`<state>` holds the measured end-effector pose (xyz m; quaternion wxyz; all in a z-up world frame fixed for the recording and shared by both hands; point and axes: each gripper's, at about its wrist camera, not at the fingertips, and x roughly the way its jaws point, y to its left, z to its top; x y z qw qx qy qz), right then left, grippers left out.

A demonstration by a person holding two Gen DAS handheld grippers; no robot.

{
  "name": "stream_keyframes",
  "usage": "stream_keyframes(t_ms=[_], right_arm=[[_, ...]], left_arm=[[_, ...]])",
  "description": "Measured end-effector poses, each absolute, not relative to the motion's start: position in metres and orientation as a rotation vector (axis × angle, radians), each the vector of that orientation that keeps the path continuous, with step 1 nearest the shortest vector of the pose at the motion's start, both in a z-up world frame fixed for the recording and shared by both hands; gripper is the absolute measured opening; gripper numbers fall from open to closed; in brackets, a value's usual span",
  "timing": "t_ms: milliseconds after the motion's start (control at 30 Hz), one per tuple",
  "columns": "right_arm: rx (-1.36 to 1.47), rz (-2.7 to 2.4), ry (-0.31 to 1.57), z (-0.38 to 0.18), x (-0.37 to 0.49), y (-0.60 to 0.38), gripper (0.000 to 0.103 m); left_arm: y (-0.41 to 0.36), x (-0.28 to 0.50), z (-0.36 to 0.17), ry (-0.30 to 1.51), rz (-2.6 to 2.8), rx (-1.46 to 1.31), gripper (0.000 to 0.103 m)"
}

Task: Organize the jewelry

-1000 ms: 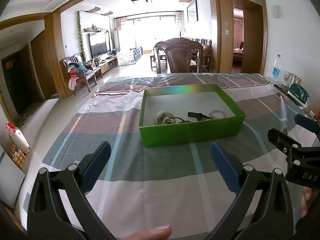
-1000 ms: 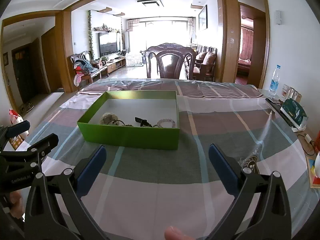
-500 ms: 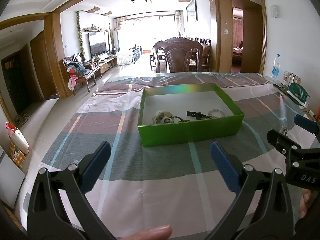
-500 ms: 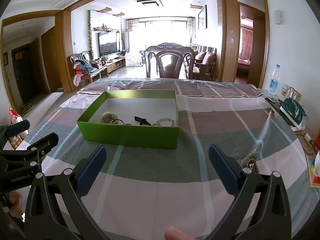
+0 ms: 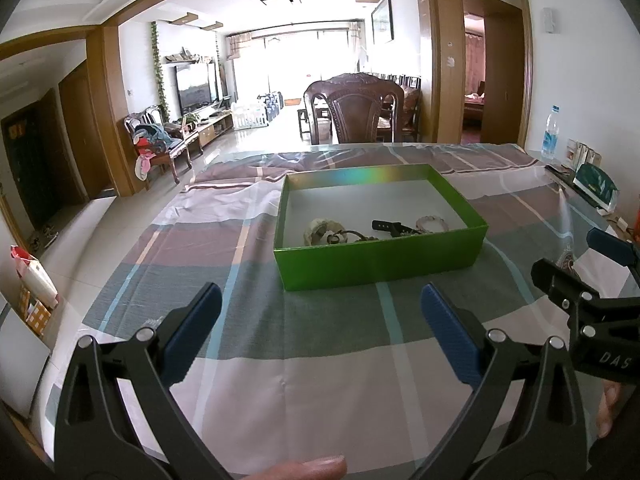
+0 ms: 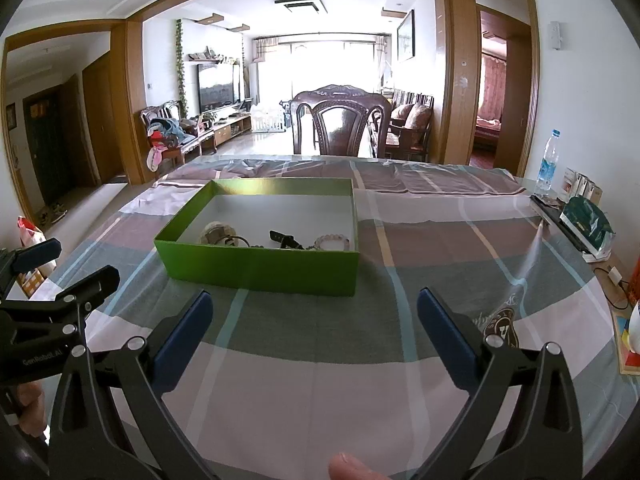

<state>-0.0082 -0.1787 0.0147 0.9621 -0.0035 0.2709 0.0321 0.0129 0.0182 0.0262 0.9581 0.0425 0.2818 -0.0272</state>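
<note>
A green open box (image 5: pixel 380 260) stands on the checked tablecloth; it also shows in the right wrist view (image 6: pixel 260 268). Inside lie a pale bead bracelet (image 5: pixel 322 229), a black watch strap (image 5: pixel 390 227) and a pinkish bead bracelet (image 5: pixel 431 224); the same pieces show in the right wrist view: pale bracelet (image 6: pixel 216 232), strap (image 6: pixel 286 239), pinkish bracelet (image 6: pixel 332 242). My left gripper (image 5: pixel 320 332) is open and empty, short of the box. My right gripper (image 6: pixel 310 332) is open and empty, short of the box, and shows at the right of the left view (image 5: pixel 580 268).
A dark wooden chair (image 5: pixel 354 114) stands at the table's far edge. A water bottle (image 6: pixel 548 166), small boxes and a green packet (image 6: pixel 588 228) sit along the right edge. The table's left edge drops to the floor.
Both views have drifted very slightly; the box sits a touch further left in the left wrist view. Both grippers stay open.
</note>
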Motion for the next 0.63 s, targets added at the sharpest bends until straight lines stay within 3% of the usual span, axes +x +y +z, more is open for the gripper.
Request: stream_keyframes(t_ms=[433,633], right_arm=[[-0.006,0.07,0.571,0.006,-0.008,-0.178,0.1],[-0.019,0.124,0.828,-0.052,0.053,-0.173,0.1]], left_arm=[[0.018,0.016,0.018,0.597,-0.068,0.074,0.099],[0.015,0.078,-0.044,0.79,-0.084,0.073,0.099]])
